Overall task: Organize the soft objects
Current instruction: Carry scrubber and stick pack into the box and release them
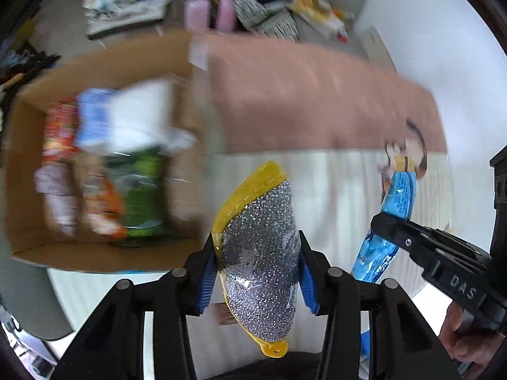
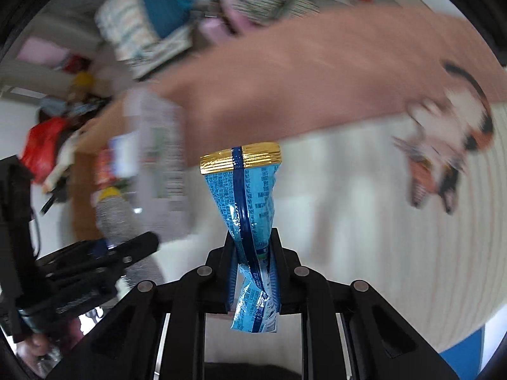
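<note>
**Two soft items in hand above the bed**

Left wrist view: my left hand-held gripper (image 1: 258,269) is clamped on a glittery silver pouch with yellow trim (image 1: 259,253), held above the white bedding (image 1: 342,196). An open cardboard box (image 1: 104,243) of blurred packets sits to the left, beside a pink blanket (image 1: 317,95).

Right wrist view: my right hand-held gripper (image 2: 253,272) is fully closed, pinching a twisted blue snack packet (image 2: 244,196) with a gold top seal. A cat-print item (image 2: 450,145) lies on the bedding to the right, well apart.
</note>
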Available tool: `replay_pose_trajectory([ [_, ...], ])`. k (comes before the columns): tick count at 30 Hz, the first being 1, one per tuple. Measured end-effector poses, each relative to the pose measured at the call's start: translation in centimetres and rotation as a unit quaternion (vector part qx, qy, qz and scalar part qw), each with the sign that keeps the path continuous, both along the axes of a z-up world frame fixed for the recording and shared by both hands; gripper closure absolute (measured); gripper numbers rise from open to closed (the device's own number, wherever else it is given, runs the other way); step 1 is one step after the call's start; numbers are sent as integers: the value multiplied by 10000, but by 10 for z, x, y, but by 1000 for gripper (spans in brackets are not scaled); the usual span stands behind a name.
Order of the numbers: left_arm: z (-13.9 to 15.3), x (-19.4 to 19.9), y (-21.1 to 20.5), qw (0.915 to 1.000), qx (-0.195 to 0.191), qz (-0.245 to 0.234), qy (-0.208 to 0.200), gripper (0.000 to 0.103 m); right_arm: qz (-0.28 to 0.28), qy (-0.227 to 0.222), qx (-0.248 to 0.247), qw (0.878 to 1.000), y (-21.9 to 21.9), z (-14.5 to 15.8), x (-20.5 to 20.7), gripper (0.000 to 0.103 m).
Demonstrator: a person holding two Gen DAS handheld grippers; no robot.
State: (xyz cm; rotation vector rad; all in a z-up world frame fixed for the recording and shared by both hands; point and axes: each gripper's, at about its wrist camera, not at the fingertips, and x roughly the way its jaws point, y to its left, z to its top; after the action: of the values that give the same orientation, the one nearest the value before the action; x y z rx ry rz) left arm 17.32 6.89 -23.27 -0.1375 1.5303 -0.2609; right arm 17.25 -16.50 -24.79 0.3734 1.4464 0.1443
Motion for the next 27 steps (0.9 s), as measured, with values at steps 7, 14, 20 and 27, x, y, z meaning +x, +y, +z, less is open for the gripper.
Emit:
replay_pose_trajectory([
  [7, 46, 26, 129, 9959, 584, 576, -378, 61, 736, -433, -106, 9963, 137, 51, 28, 85],
  [14, -10, 67, 217, 9870, 1354, 867, 37, 61, 933, -291, -875, 9914, 229, 14, 66, 85],
  [20, -79, 81, 245, 9817, 1482, 987, 675, 61, 960, 98, -1460, 9846, 244, -53, 79, 85],
  [27, -121, 72, 238, 9808, 1347, 743, 1199, 59, 769, 448, -1703, 9814, 241, -91, 92, 83],
])
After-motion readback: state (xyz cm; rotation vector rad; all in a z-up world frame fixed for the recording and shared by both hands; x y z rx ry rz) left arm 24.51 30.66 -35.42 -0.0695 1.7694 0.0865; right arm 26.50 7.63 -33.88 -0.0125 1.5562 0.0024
